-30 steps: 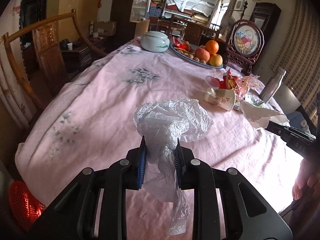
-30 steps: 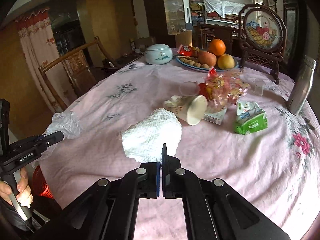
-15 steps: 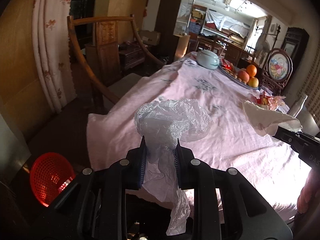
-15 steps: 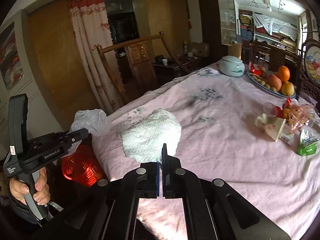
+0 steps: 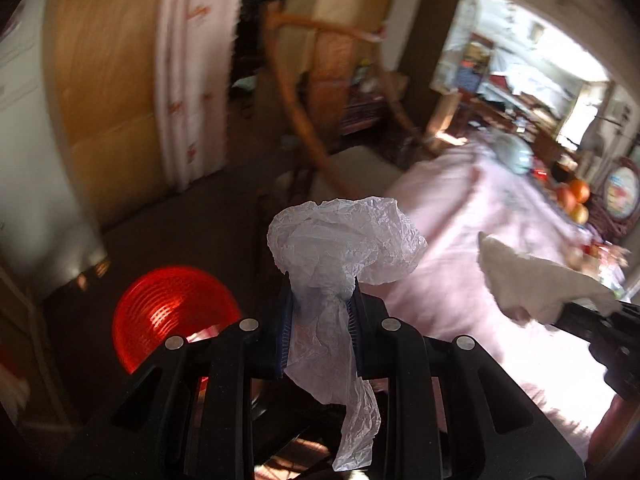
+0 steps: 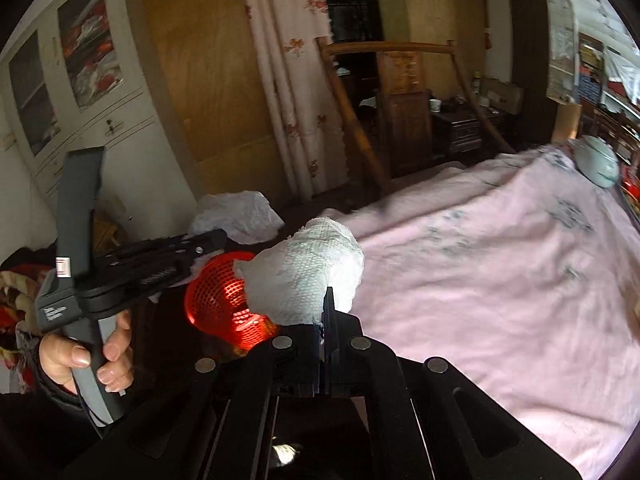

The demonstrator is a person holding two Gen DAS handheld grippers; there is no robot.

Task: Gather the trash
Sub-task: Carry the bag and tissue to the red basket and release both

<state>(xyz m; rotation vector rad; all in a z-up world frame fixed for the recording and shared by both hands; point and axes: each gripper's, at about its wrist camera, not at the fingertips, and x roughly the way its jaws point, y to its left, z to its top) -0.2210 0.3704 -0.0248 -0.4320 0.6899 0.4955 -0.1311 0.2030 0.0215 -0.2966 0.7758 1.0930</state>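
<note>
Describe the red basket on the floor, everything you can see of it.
The red basket is a round bin of perforated plastic mesh, glowing where light passes through its wall. It stands on the dark floor beside the pink-clothed table, mouth tilted toward the cameras. In the right wrist view the white paper towel covers part of its rim; in the left wrist view it is blurred. Its contents cannot be made out. Nothing visibly touches it.

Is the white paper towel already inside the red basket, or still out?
Out: the right hand-held gripper holds the paper towel above the red basket.
</note>
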